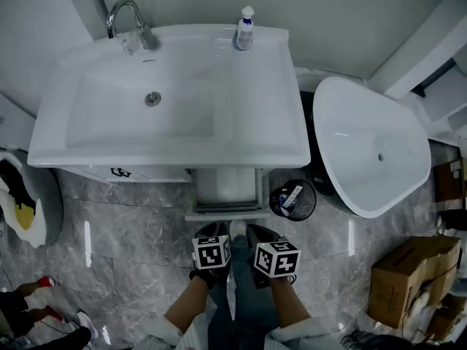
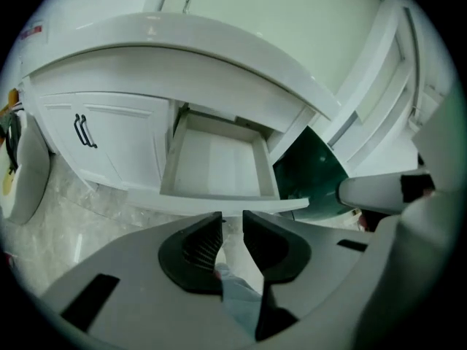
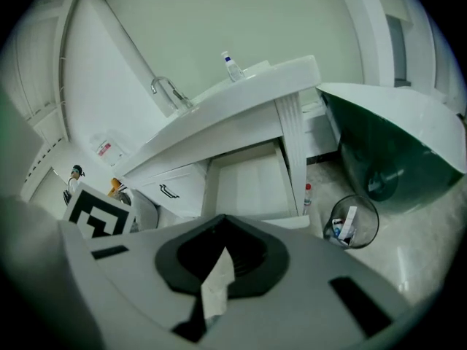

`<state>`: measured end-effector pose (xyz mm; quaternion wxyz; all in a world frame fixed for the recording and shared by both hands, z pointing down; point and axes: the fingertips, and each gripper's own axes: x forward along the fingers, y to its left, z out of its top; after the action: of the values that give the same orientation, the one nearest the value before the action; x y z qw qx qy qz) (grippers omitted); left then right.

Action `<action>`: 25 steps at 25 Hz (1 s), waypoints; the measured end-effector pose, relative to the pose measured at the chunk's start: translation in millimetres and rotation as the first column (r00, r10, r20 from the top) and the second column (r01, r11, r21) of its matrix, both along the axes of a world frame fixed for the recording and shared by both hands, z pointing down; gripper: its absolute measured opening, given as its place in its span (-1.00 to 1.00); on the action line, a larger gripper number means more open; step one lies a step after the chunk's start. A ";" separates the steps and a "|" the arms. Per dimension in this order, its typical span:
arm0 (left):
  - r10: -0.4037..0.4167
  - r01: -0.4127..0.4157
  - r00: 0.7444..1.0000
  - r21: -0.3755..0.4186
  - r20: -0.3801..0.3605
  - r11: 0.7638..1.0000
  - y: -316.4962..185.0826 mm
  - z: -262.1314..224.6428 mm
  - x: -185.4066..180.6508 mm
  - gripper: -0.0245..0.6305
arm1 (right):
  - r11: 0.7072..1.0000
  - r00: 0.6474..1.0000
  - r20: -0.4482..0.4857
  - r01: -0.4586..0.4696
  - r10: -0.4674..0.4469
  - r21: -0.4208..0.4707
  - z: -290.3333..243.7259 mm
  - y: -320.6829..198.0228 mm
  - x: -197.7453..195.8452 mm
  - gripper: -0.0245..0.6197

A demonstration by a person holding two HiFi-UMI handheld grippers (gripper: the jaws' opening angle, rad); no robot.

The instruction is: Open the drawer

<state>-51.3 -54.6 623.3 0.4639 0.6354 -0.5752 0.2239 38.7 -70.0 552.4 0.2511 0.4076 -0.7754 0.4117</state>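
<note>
The drawer (image 1: 225, 188) already stands pulled out from the cabinet (image 1: 146, 172) under the front edge of the sink (image 1: 175, 93), toward its right end, just left of the small waste bin (image 1: 293, 199) on the floor. Its white bottom and side walls show in full in both gripper views, so we judge the opening itself done. As far as we can tell, little or nothing is left beyond keeping clear of it. Neither gripper touches the drawer. The left gripper (image 2: 232, 217) and the right gripper (image 3: 222, 221) hover side by side above the floor, short of the drawer's front panel and close in to our body, with both forearms reaching in from the bottom of the head view. Both point forward and down toward the drawer, their marker cubes facing up. The left jaws stand a narrow gap apart with nothing between them; only cloth of our clothing shows beyond the gap. The right jaws are pressed together at the tips and pinch nothing.
</note>
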 end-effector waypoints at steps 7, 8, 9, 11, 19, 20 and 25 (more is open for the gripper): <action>0.018 -0.014 0.999 0.107 -0.039 0.994 -15.4 -71.0 -21.9 -0.75 | 0.992 0.998 0.029 0.057 -0.061 0.113 -57.7 -18.4 -34.9 -0.90; 0.016 -0.010 0.999 0.132 -0.046 0.991 -20.6 -82.7 -25.5 -0.76 | 0.989 0.997 0.034 0.069 -0.074 0.134 -67.5 -22.7 -39.4 -0.90; 0.014 -0.006 0.998 0.160 -0.054 0.987 -25.7 -95.5 -28.9 -0.77 | 0.985 0.995 0.042 0.080 -0.088 0.154 -77.9 -26.4 -43.5 -0.90; 0.020 -0.007 0.998 0.216 -0.059 0.976 -31.9 -123.6 -35.3 -0.80 | 0.977 0.991 0.072 0.101 -0.116 0.187 -99.8 -29.3 -51.8 -0.90; 0.092 -0.063 0.995 0.462 -0.041 0.885 -41.5 -244.9 -52.6 -0.86 | 0.930 0.959 0.146 0.185 -0.241 0.319 -188.3 -28.4 -87.4 -0.90; 0.103 -0.067 0.994 0.492 -0.047 0.868 -42.1 -261.1 -52.3 -0.87 | 0.915 0.954 0.135 0.209 -0.268 0.344 -199.4 -27.2 -91.7 -0.90; 0.163 -0.110 0.986 0.607 -0.032 0.787 -35.3 -328.6 -47.1 -0.87 | 0.844 0.924 0.102 0.288 -0.369 0.452 -251.9 -19.6 -105.0 -0.90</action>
<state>-98.4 -89.9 294.7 0.2436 0.7985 -0.5493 0.0357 -66.3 -89.6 300.4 0.1489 0.2732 -0.9251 0.2179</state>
